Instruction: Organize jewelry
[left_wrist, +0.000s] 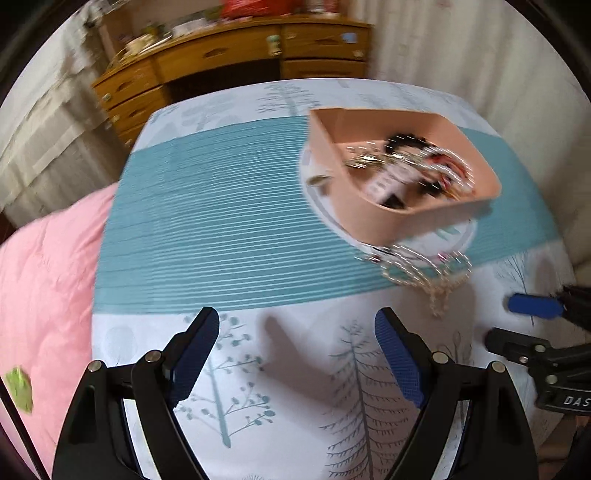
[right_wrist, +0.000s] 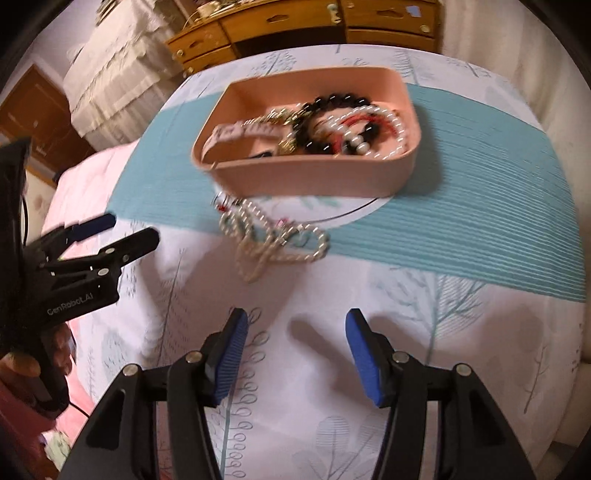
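**Both grippers hanging over the loose necklaces**

The left gripper (left_wrist: 297, 354) is hovering with its jaws spread wide and nothing between them. The right gripper (right_wrist: 295, 354) is also empty, its jaws parted. A tangle of pearl necklaces (right_wrist: 273, 240) is lying on the tree-printed cloth (right_wrist: 424, 325), just near of the pink tray (right_wrist: 314, 177), which is holding a black bead bracelet (right_wrist: 332, 101) and other pieces.

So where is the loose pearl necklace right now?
The pearl necklace lies tangled on the bedspread just in front of the pink tray, outside it, ahead of the right tongs.
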